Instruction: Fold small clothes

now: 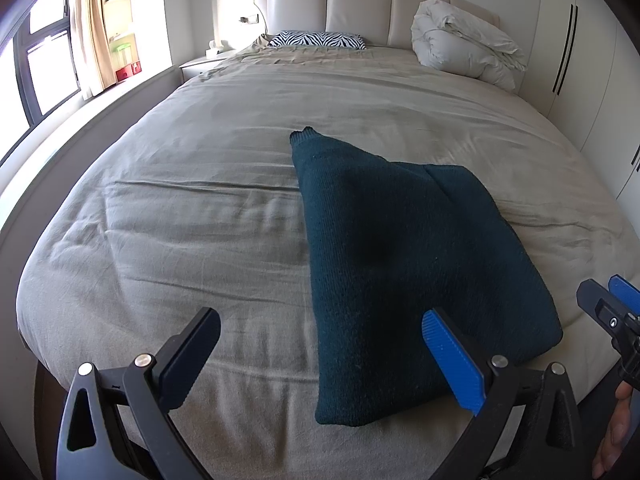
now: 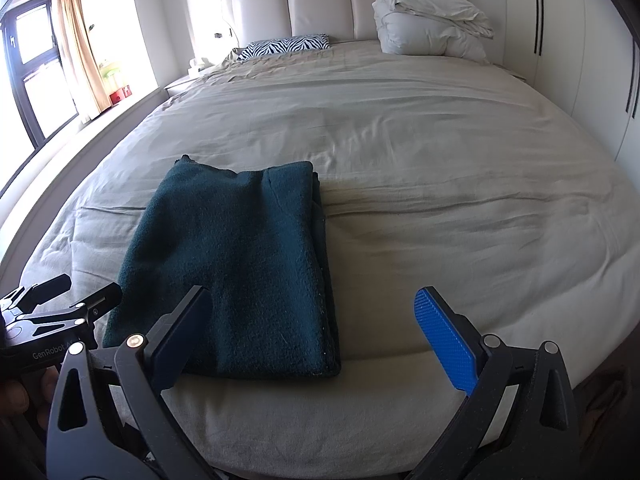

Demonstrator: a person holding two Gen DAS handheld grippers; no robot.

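Observation:
A dark green knit garment (image 1: 384,264) lies folded flat on the beige bed near its front edge; it also shows in the right wrist view (image 2: 236,268). My left gripper (image 1: 320,340) is open and empty, hovering at the garment's near left edge, its blue pad over the cloth. My right gripper (image 2: 316,324) is open and empty, at the garment's near right corner, its dark finger over the cloth. Each gripper shows at the edge of the other's view: the right one (image 1: 612,304), the left one (image 2: 72,292).
The bed sheet (image 2: 440,200) is wrinkled. A bundled white duvet (image 2: 428,24) and a zebra pillow (image 2: 284,46) lie by the padded headboard (image 1: 360,4). A window ledge runs along the left, wardrobe doors (image 2: 580,60) along the right.

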